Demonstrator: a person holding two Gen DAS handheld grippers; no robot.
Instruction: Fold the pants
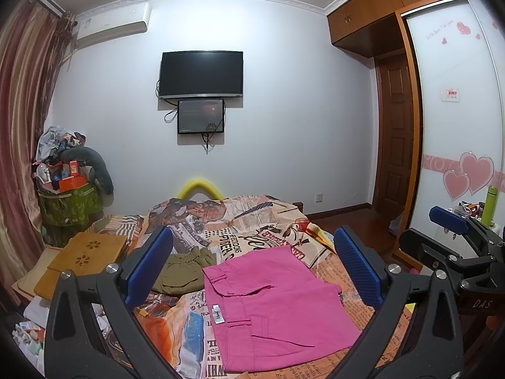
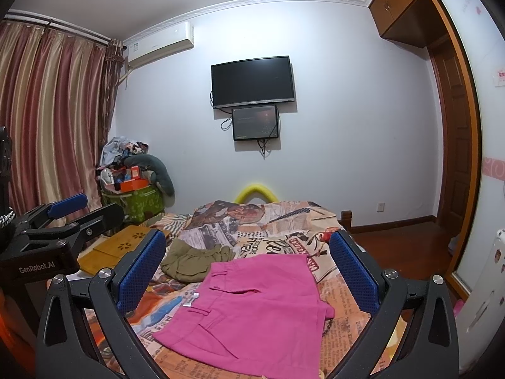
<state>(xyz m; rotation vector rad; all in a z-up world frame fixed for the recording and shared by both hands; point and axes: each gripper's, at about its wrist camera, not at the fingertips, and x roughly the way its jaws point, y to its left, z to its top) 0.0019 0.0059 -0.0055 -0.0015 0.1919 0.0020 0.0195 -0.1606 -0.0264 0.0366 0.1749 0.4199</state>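
- Lying flat on the bed [image 1: 277,218], the pink pants [image 1: 277,309] look already folded into a compact rectangle, with the waistband and a small white label [image 1: 217,312] toward the left side.
- Both tools hang above the bed and touch nothing; the left gripper [image 1: 252,268] has its jaws spread wide, with the pants visible in the gap between the blue pads and nothing held.
- The right gripper [image 2: 249,271] is the same: jaws wide apart, empty, and aimed over the pants from a little more to the right.
- Each gripper also shows at the edge of the other's view, so they are side by side.
- An olive green garment [image 1: 183,271] lies crumpled just beyond the pink one, touching or nearly touching its far left corner; I cannot tell which.
- My judgement: the folding of the pink piece is almost finished or finished, and the step in hand is a pause between grasps.
- The next move, I think, calls for either one more fold, taking one short edge with both jaws, or reaching for the olive garment.
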